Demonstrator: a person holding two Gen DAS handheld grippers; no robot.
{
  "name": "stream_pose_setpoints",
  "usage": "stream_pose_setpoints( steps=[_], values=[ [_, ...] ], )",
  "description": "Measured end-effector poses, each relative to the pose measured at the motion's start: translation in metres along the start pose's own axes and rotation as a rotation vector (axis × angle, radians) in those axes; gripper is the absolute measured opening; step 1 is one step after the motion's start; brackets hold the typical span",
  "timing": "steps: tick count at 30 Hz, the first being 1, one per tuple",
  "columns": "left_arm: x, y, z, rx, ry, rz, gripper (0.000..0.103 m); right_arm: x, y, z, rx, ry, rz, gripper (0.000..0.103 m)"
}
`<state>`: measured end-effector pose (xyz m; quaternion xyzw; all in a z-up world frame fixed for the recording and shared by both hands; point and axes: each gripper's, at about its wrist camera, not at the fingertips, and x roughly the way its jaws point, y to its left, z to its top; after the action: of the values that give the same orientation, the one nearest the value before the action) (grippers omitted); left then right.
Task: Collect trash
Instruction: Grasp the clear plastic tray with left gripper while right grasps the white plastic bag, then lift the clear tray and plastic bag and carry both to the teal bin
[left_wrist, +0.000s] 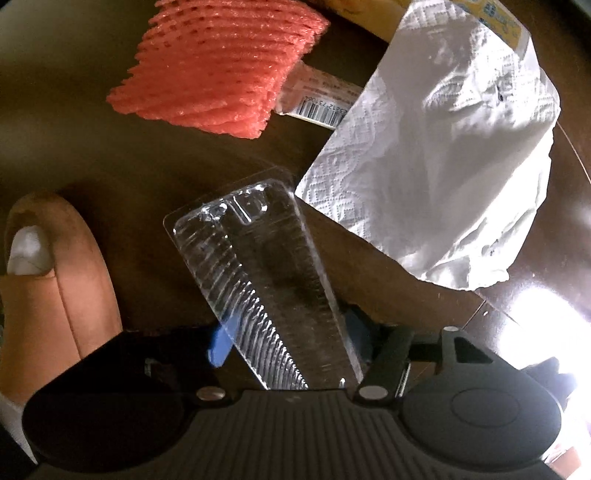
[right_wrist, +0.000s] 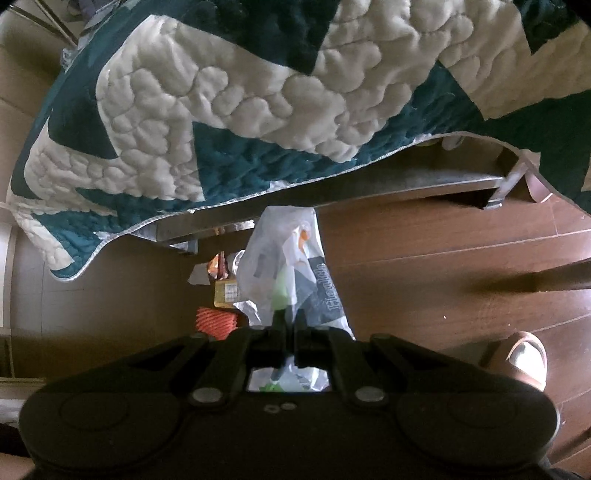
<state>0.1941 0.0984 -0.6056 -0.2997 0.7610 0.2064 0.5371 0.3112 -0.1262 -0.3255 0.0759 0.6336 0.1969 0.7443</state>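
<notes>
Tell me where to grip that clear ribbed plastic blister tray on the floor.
Probably across its narrow width at the near end, coming from above. The clear ribbed plastic blister tray is long, lies flat on the dark wood floor, and that end already sits between the left gripper's jaws.

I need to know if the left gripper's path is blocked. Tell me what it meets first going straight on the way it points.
The clear plastic blister tray lies between the left gripper's fingers already, so it comes first. Beyond it is the dark floor. Whether the pads already press on it is unclear.
</notes>
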Motion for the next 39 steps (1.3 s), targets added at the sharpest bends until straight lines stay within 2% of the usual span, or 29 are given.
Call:
stream_pose_setpoints(
  steps=[1, 3, 9, 11, 15, 21, 30, 39],
  values=[
    [0.000, -0.001, -0.001, 0.008, -0.002, 0.002, 0.050, 0.000, 0.000, 0.000, 0.000, -0.003, -0.002, 0.003],
    [-0.003, -0.003, -0.002, 0.007, 0.002, -0.005, 0.045, -0.001, 0.001, 0.000, 0.001, -0.006, -0.003, 0.003],
    [-0.039, -0.013, -0.011, 0.048, -0.026, 0.012, 0.043, -0.006, 0.003, 0.000, -0.034, -0.036, -0.027, 0.003],
    [-0.061, -0.019, -0.020, 0.080, -0.046, 0.018, 0.043, -0.010, 0.003, 0.001, -0.040, -0.049, -0.030, 0.003],
    [-0.114, -0.026, -0.039, 0.132, -0.091, -0.016, 0.043, -0.019, 0.003, 0.000, -0.043, -0.072, -0.035, 0.003],
    [-0.211, -0.027, -0.073, 0.231, -0.241, -0.106, 0.043, -0.047, 0.011, -0.009, 0.003, -0.106, 0.027, 0.003],
    [-0.330, -0.039, -0.138, 0.340, -0.449, -0.207, 0.043, -0.144, 0.033, -0.045, -0.061, -0.226, 0.037, 0.003],
    [-0.440, -0.069, -0.225, 0.511, -0.683, -0.358, 0.043, -0.287, 0.042, -0.082, -0.168, -0.459, 0.029, 0.003]
  ],
)
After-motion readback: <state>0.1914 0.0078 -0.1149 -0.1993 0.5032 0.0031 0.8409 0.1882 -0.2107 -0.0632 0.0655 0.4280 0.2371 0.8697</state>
